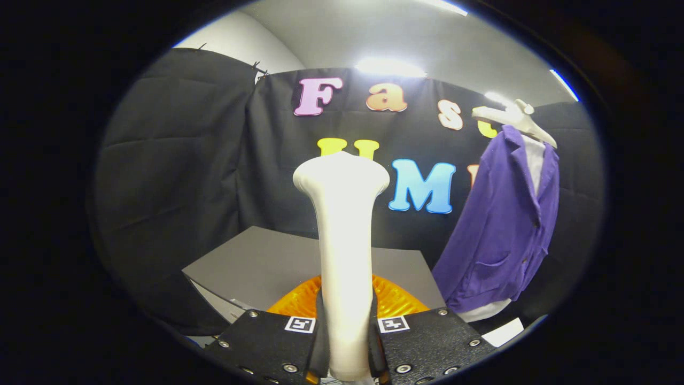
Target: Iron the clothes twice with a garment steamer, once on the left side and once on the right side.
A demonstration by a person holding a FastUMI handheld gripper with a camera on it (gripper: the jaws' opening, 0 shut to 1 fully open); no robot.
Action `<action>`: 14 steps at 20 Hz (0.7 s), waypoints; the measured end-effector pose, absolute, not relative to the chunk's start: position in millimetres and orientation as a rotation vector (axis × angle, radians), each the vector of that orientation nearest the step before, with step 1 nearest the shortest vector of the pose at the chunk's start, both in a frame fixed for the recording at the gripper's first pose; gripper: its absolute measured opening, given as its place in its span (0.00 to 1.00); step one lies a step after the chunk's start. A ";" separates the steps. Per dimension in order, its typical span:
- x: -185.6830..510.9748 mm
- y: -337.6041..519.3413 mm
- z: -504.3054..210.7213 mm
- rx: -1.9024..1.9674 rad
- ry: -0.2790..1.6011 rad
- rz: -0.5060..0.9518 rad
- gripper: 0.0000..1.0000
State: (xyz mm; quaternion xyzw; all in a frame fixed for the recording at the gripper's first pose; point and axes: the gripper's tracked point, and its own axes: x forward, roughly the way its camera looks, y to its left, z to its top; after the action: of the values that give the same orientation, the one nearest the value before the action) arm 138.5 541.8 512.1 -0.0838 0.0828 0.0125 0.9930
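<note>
While the gripper [346,342] has both fingers clamped on the handle of the white garment steamer [343,230], the steamer stands upright between them above an orange base [395,299]. The purple jacket [502,224] hangs on a white hanger [515,118], well apart to the right, beyond a grey table [267,262].

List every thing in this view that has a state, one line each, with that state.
gripper: shut on the steamer's handle
garment steamer: held upright between the fingers, head up, away from the jacket
purple jacket: hanging on a hanger, beyond the fingers to their right
hanger: holding the jacket
</note>
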 end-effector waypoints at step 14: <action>57.1 450.6 555.9 -0.117 -0.034 -0.226 0.28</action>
State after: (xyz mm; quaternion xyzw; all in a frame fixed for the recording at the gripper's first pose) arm 57.1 450.6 555.9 -0.0581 -0.0168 -0.1128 0.9918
